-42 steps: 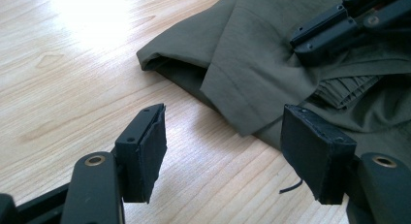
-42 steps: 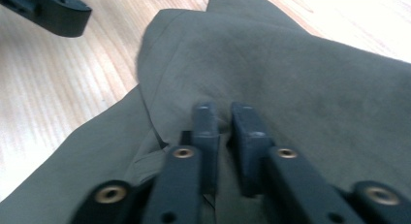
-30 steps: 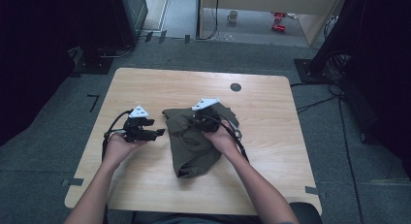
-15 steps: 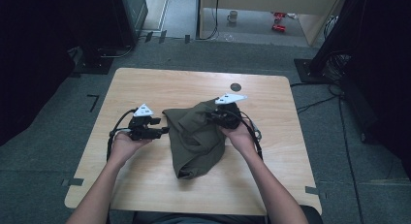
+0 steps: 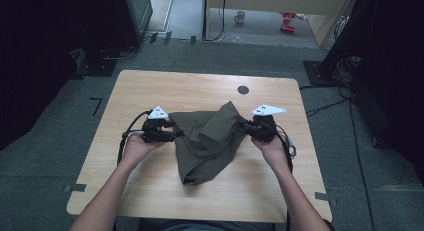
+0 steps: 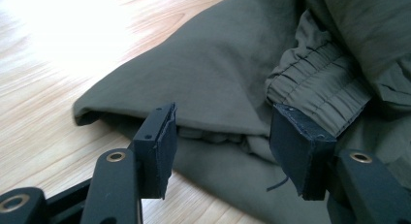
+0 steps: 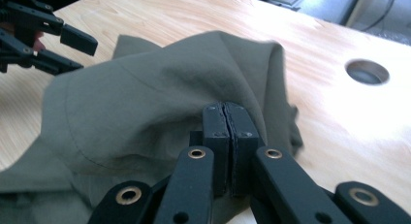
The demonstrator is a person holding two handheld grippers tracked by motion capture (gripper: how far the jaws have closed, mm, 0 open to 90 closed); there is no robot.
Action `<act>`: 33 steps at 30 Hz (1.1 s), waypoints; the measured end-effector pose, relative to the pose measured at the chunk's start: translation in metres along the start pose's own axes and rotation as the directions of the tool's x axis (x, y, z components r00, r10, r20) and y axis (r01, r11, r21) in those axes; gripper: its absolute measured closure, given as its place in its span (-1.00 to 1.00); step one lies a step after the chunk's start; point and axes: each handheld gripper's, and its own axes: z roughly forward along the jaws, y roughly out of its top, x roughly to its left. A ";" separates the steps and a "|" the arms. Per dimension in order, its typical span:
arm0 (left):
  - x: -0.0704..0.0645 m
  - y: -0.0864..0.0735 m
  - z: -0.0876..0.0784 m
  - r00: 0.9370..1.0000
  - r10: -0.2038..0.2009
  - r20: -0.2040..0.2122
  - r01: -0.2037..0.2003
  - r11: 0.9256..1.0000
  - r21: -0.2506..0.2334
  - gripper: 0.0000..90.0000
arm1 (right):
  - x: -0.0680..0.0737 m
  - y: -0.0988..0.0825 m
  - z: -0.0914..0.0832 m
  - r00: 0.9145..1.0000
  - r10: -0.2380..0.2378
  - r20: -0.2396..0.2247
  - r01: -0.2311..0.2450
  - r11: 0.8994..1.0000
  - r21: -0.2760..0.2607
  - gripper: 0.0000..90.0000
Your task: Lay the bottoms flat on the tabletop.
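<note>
Your right gripper (image 5: 246,126) pinches the green cloth (image 5: 207,141), lifted a little; your left gripper (image 5: 175,134) – jaws apart, just been closing – straddles its edge. Bare table (image 5: 165,88) all round.

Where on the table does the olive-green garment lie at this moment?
In the high view, the olive-green garment lies crumpled mid-table between the two hand-held grippers, just below the round hole.

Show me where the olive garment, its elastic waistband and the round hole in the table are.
olive garment (image 5: 207,141), high view, on the middle of the crumpled cloth.
elastic waistband (image 6: 317,86), left gripper view, on the gathered ribbed strip.
round hole (image 5: 243,90), high view, on the dark opening in the tabletop's far side.
</note>
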 end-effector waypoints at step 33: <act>-0.035 0.013 0.060 0.997 0.046 0.065 -0.050 0.997 0.059 0.37 | -0.022 -0.065 -0.014 0.999 0.037 0.020 -0.039 0.993 0.112 0.96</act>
